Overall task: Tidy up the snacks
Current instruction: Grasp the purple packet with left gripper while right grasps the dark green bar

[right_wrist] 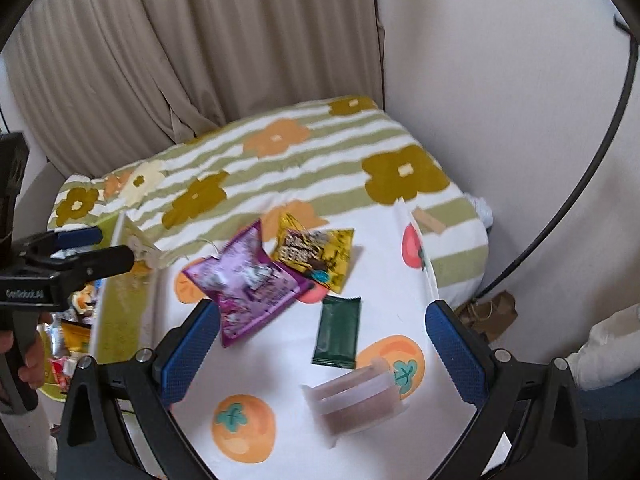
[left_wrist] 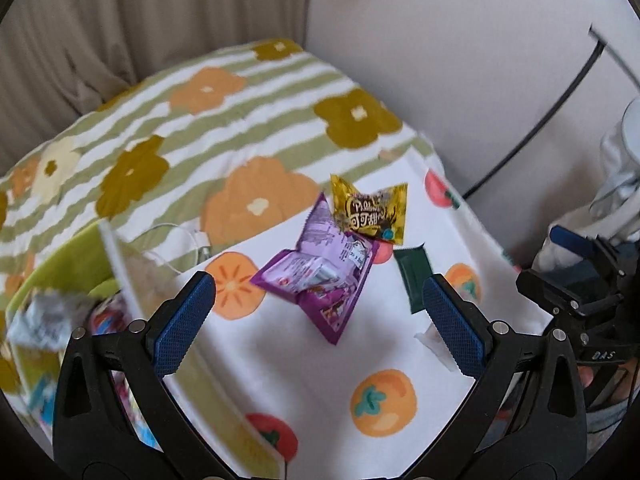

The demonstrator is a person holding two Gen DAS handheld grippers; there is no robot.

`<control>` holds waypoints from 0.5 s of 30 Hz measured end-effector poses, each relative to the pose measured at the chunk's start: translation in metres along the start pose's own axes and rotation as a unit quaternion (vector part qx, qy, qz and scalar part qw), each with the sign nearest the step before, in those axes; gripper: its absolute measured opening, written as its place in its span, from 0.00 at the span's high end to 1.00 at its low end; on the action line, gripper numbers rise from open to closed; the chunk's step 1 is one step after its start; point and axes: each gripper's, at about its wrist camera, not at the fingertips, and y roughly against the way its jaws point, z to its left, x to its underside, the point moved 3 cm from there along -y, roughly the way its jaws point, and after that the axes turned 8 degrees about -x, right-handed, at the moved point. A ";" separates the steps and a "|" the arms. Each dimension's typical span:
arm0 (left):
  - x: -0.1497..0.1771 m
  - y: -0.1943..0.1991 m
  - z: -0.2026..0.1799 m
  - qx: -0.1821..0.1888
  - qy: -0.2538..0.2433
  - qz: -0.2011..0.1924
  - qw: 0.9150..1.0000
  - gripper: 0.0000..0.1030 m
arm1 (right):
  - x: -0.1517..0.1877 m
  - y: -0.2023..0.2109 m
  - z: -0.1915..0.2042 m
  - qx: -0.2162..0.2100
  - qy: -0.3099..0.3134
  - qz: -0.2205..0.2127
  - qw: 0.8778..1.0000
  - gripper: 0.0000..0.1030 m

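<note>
Blue-padded fingers of my left tool (left_wrist: 320, 316) frame the left wrist view, spread wide and holding nothing. Between them, further off, a purple crinkled foil snack packet (left_wrist: 320, 276) lies on the white persimmon-print cloth (left_wrist: 280, 368), its far corner touching a yellow foil cocoa-snack packet (left_wrist: 372, 212). A dark green flat wrapper (left_wrist: 412, 280) lies just beside them. At left a lime-green storage box (left_wrist: 68, 264) holds blurred snacks; I cannot tell which.

From the right wrist view, my right tool (right_wrist: 322, 344) is equally wide and empty, hovering above the cloth. Nearest it is a clear plastic sachet of brown filling (right_wrist: 356, 398), with the green wrapper beyond.

I judge the next pick is the purple packet: I'd close on its crimped edge, not the puffy middle, lifting cleanly so the yellow one isn't dragged along.

Motion blur smears all print; the box's interior is mostly cut off.
</note>
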 end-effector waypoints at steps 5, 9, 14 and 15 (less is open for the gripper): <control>-0.012 -0.065 -0.021 -0.014 -0.055 0.066 0.996 0.01 | 0.008 -0.047 -0.016 -0.009 -0.002 0.046 0.999 0.01; -0.011 -0.107 -0.029 -0.025 -0.083 0.113 0.990 0.01 | 0.017 -0.083 -0.024 -0.011 -0.002 0.080 0.997 0.01; -0.007 -0.142 -0.035 -0.030 -0.098 0.145 0.984 0.01 | 0.026 -0.118 -0.027 -0.008 0.007 0.109 0.994 0.01; -0.006 -0.147 -0.036 -0.030 -0.099 0.150 0.983 0.01 | 0.027 -0.122 -0.027 -0.005 0.010 0.111 0.994 0.01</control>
